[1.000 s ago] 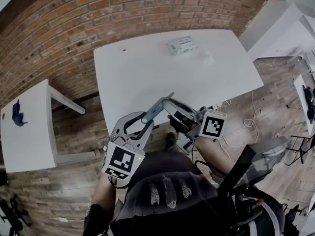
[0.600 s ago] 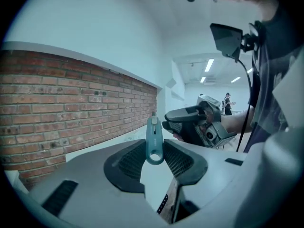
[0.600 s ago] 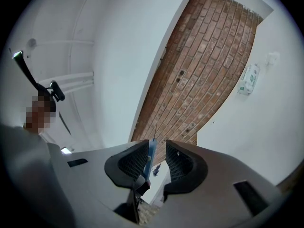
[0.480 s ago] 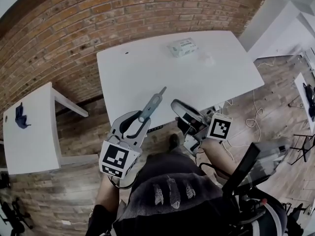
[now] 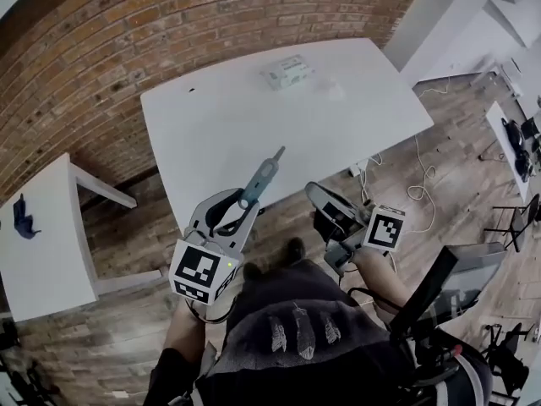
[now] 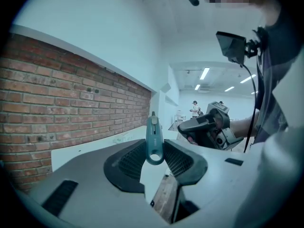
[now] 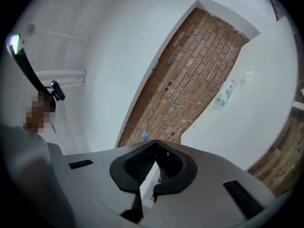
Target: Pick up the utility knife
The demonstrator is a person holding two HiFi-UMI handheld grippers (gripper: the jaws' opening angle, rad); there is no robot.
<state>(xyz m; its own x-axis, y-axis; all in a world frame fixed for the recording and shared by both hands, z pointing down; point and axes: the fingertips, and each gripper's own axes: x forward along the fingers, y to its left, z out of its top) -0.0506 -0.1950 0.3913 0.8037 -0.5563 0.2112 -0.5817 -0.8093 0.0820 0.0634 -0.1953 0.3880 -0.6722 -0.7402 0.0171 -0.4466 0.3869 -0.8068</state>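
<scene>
The slim teal plastic utility knife (image 5: 260, 178) (image 6: 153, 137) is up in the air, held by the left gripper (image 5: 239, 212) (image 6: 155, 156). Its rounded end with a round hole sits between the two black ribbed pads, and these press on it from both sides. The rest of the body sticks out past the fingertips, with the narrow tip farthest from the gripper. The jaws stand at a middle width, as wide as the handle is thick. The shell of the gripper is smooth grey plastic, and a cube with black and white square markers sits at its back.

The right gripper (image 5: 319, 200) (image 7: 154, 148) is to the right of the left one and apart from it. Its jaws have just been closing. Now the tips meet and nothing is between them.

Ahead of both grippers is a white table with a smooth flat top (image 5: 355, 125). A small white packet (image 5: 287, 72) lies near its far edge, well apart from the knife. Behind the table is a red brick wall (image 5: 101, 41) with a rough surface. Under the grippers is a brown wooden plank floor (image 5: 127, 218).
</scene>
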